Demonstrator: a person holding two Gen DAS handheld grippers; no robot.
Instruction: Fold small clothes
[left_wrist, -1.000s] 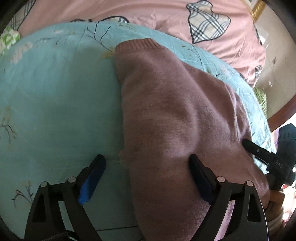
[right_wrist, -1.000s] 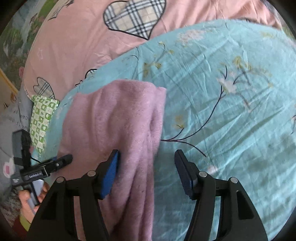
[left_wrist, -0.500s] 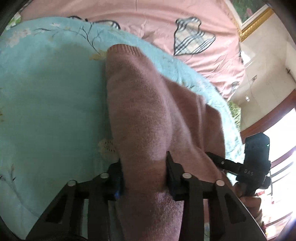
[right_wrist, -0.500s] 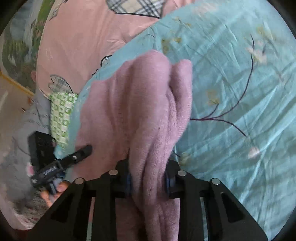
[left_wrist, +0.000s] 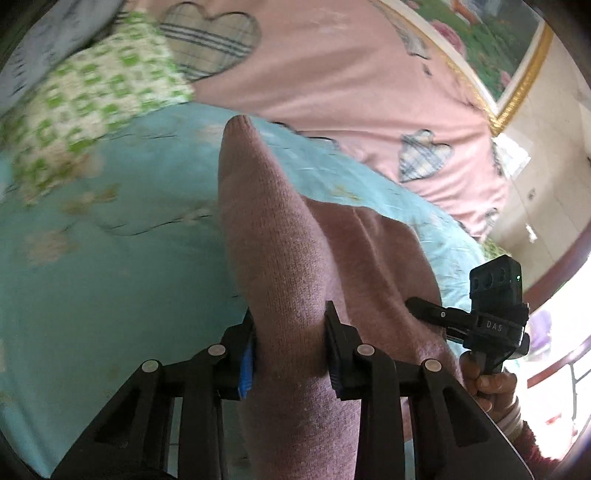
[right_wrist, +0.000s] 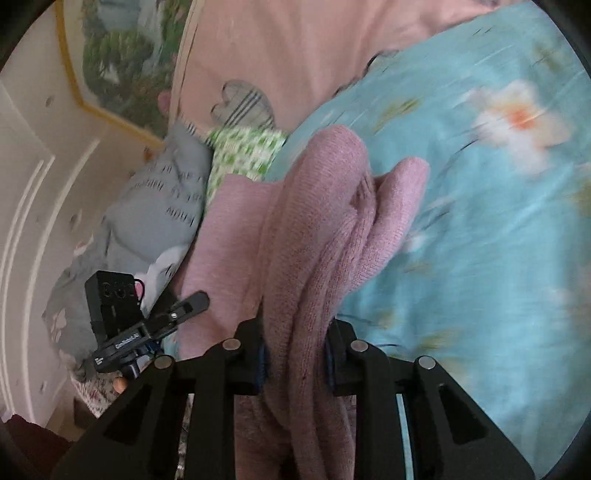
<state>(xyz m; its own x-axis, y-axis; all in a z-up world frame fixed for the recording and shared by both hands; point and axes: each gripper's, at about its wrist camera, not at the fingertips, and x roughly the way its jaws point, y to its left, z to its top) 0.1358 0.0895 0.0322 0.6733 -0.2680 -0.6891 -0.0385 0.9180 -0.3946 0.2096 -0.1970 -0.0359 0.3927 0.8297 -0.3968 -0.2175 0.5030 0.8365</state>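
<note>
Pink knit sweater (left_wrist: 280, 258) hangs bunched above the teal floral sheet (left_wrist: 110, 277), left gripper (left_wrist: 290, 347) and right gripper (right_wrist: 295, 356) both clamped on thick folds (uneven grips); layers could slip, spoiling the fold.

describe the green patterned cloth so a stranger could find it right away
Start from the big blue flowered sheet on the bed, then look past its far edge, toward the pink cover with checked hearts. The cloth lies there beside a grey pillow: it alone is white with small green squares.
</note>
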